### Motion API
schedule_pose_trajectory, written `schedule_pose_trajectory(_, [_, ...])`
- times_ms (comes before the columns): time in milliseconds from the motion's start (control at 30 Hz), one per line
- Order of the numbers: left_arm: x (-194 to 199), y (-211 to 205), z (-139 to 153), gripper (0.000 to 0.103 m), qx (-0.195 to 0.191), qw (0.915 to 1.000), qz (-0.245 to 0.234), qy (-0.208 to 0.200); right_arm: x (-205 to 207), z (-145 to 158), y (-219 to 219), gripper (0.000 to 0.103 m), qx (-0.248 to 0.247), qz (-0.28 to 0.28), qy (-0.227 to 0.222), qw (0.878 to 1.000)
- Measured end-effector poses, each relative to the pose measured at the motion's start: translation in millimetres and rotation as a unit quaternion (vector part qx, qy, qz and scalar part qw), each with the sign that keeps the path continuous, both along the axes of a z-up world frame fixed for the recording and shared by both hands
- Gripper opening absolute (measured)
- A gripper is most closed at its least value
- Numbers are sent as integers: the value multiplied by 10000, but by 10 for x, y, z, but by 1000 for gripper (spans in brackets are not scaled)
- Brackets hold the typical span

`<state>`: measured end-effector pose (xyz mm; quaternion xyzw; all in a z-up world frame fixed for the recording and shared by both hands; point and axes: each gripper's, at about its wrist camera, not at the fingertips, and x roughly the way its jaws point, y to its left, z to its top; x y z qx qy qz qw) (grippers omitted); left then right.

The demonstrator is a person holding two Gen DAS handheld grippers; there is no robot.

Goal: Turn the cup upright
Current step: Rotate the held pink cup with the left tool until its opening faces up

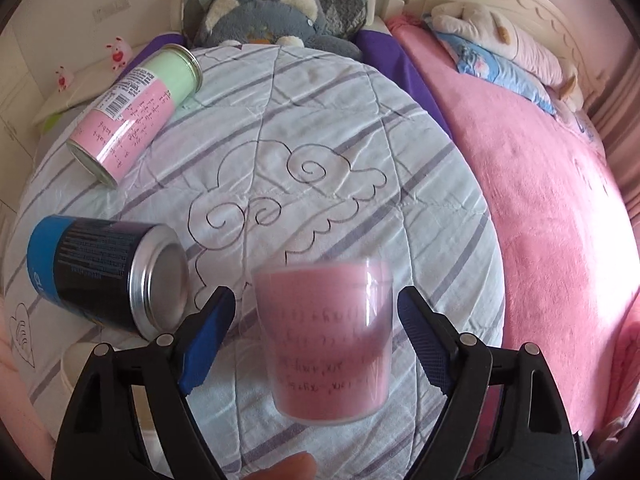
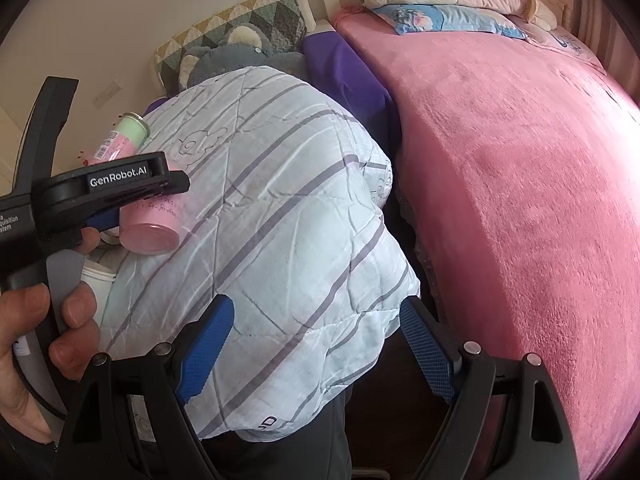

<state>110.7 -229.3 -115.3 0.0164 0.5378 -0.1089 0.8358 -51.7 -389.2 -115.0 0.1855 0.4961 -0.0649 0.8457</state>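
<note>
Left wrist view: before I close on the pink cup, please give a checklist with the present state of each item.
1. Cup centred in left gripper: ok.
2. Fingers touching cup: not ok, gaps on both sides.
3. Cup upright: not ok, it lies sideways on the quilt.
4. Blue can apart from cup: ok.
5. Right gripper away, open: ok.
6. Cup empty: cannot tell.

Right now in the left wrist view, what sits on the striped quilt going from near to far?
Pink cup between the left gripper fingers → blue-and-black can lying on its side → pink-and-green can, also on its side → grey plush toy at the far edge of the quilt.
</note>
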Motion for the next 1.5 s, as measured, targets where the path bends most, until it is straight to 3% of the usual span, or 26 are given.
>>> schedule_pose_trajectory(33, [26, -4, 9, 81, -2, 10000, 10, -10, 11, -3, 5, 86, -2, 11, 3, 10000])
schedule_pose_trajectory(67, [57, -13, 3, 69, 0, 10000, -6, 13, 20, -4, 11, 86, -3, 21, 3, 10000])
schedule_pose_trajectory(100, [92, -20, -27, 67, -27, 9999, -24, 136, 26, -7, 18, 86, -5, 29, 9, 10000])
schedule_pose_trajectory(300, [104, 1, 39, 65, -148, 9998, -56, 100, 30, 12, 43, 86, -30, 56, 7, 10000])
schedule_pose_trajectory(433, [-69, 21, 373, 65, -294, 9965, -125, -772, 19, 10, 42, 86, -32, 25, 1, 10000])
schedule_pose_trajectory(533, [-209, 57, 513, 65, -170, 9865, 28, -1627, 15, 10, 56, 86, -36, 42, 4, 10000])
schedule_pose_trajectory(600, [-277, 92, 476, 66, -188, 9804, 140, -1955, 3, 11, 70, 86, -31, 56, -5, 10000])
schedule_pose_trajectory(800, [-291, 47, 271, 66, -227, 9798, 155, -1981, -35, -15, 84, 86, -42, 86, 44, 9999])
schedule_pose_trajectory(1033, [-304, -6, 290, 65, -129, 9705, 172, -2400, -56, -22, 31, 86, -14, 20, 17, 10000])
schedule_pose_trajectory(1233, [-380, -62, -10, 65, 134, 9776, 187, -2090, -34, -50, 30, 86, 25, 56, 27, 10000])
schedule_pose_trajectory(1500, [-720, 33, -50, 65, 153, 9768, 225, -2123, -107, -58, 7, 86, 39, 54, 3, 10000])
